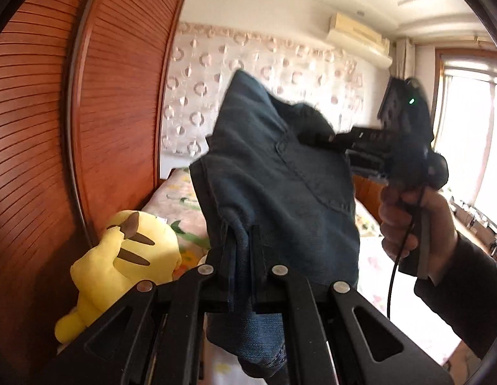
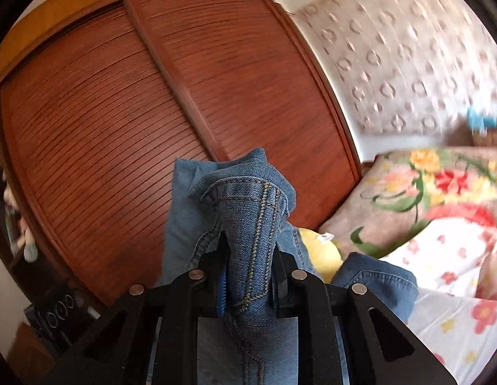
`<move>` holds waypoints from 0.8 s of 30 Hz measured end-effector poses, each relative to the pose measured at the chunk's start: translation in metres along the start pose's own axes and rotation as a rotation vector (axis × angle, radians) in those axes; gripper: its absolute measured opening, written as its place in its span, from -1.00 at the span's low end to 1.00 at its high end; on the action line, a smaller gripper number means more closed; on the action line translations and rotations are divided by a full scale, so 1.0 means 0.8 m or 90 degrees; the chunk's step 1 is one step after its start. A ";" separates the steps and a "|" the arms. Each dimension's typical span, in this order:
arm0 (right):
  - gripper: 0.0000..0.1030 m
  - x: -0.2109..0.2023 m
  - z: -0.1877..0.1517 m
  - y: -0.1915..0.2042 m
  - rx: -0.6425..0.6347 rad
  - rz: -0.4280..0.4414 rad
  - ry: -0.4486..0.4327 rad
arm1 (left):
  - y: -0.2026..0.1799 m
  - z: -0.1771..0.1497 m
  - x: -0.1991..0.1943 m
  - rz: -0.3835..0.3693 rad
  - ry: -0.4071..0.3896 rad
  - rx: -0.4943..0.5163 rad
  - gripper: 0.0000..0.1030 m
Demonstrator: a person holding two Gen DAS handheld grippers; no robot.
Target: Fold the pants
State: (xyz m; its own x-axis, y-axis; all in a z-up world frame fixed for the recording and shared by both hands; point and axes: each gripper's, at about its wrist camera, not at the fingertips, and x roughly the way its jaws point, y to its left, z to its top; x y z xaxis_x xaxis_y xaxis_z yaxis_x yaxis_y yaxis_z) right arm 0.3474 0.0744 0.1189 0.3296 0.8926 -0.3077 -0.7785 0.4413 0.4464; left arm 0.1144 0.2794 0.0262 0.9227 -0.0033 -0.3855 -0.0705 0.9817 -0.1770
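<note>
The pants (image 1: 274, 179) are blue denim jeans, held up in the air between both grippers above the bed. My left gripper (image 1: 241, 250) is shut on a bunched edge of the denim, which hangs through the jaws. My right gripper (image 2: 250, 266) is shut on a seamed edge of the pants (image 2: 248, 211) with yellow stitching. In the left wrist view the right gripper (image 1: 325, 136) reaches in from the right and pinches the far top edge of the cloth, held by a hand (image 1: 409, 221). The lower part of the pants is hidden.
A bed (image 2: 441, 256) with floral bedding lies below. A yellow plush toy (image 1: 126, 256) sits on the bed by the brown louvred wardrobe doors (image 1: 88, 128). A padded patterned headboard wall (image 1: 264, 64) is behind, with a bright window (image 1: 466, 134) at the right.
</note>
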 end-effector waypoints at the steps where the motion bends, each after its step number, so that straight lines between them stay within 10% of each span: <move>1: -0.62 0.022 -0.004 -0.035 0.024 -0.003 0.017 | 0.002 -0.004 0.024 0.001 0.024 0.003 -0.87; 6: -0.55 0.064 -0.044 -0.180 0.099 -0.089 0.092 | 0.007 -0.044 0.142 -0.001 0.145 -0.007 -0.87; 12: 0.01 0.065 -0.013 -0.219 0.052 -0.175 0.124 | 0.004 -0.046 0.180 0.017 0.158 0.003 -0.87; 24: -0.42 0.100 -0.033 -0.179 -0.077 -0.288 0.155 | 0.001 -0.052 0.196 0.035 0.174 0.017 -0.86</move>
State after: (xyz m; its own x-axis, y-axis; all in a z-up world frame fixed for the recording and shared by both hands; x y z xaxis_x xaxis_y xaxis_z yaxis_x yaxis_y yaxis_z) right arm 0.4715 0.0800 0.0084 0.5240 0.5616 -0.6403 -0.6480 0.7508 0.1283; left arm 0.2431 0.2717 -0.0721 0.7808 0.0020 -0.6247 -0.1039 0.9865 -0.1267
